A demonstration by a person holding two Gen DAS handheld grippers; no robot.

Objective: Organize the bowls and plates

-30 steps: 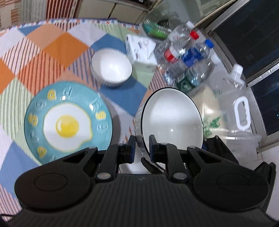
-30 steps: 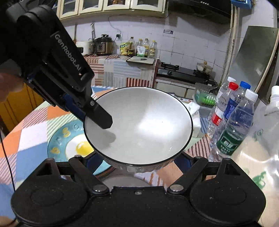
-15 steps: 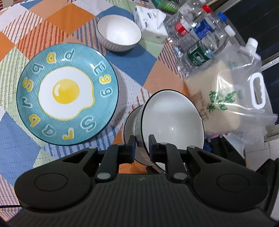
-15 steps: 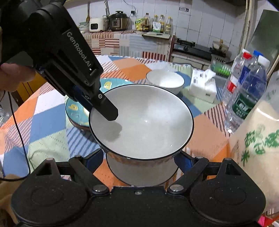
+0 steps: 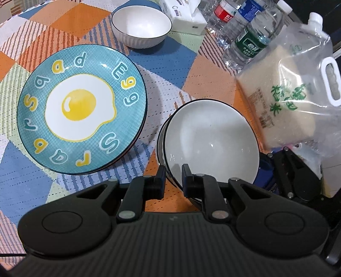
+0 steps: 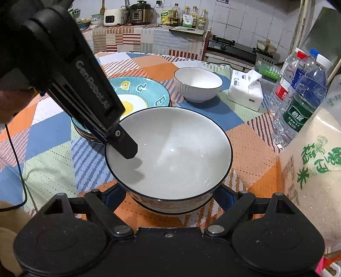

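My left gripper (image 5: 173, 178) is shut on the near rim of a white bowl with a black rim (image 5: 211, 140). That bowl (image 6: 170, 153) sits nested in a second bowl (image 6: 177, 207) on the checked tablecloth. My right gripper (image 6: 170, 198) is open, its fingers (image 6: 223, 197) on either side of the lower bowl; whether they touch it I cannot tell. The left gripper's finger (image 6: 125, 147) reaches into the top bowl. A blue egg plate (image 5: 82, 108) lies to the left, seemingly on another plate. A third white bowl (image 5: 141, 25) stands at the far side.
A tissue box (image 5: 185, 15), several water bottles (image 5: 249, 40) and a clear bag of rice (image 5: 298, 93) crowd the table's right side. A kitchen counter with jars and a cooker (image 6: 140, 12) stands behind the table. A black cable (image 6: 19, 170) hangs at the left.
The held bowl has come down from above the table into the second bowl. Both grippers have lowered with it; the left stays shut on the rim.
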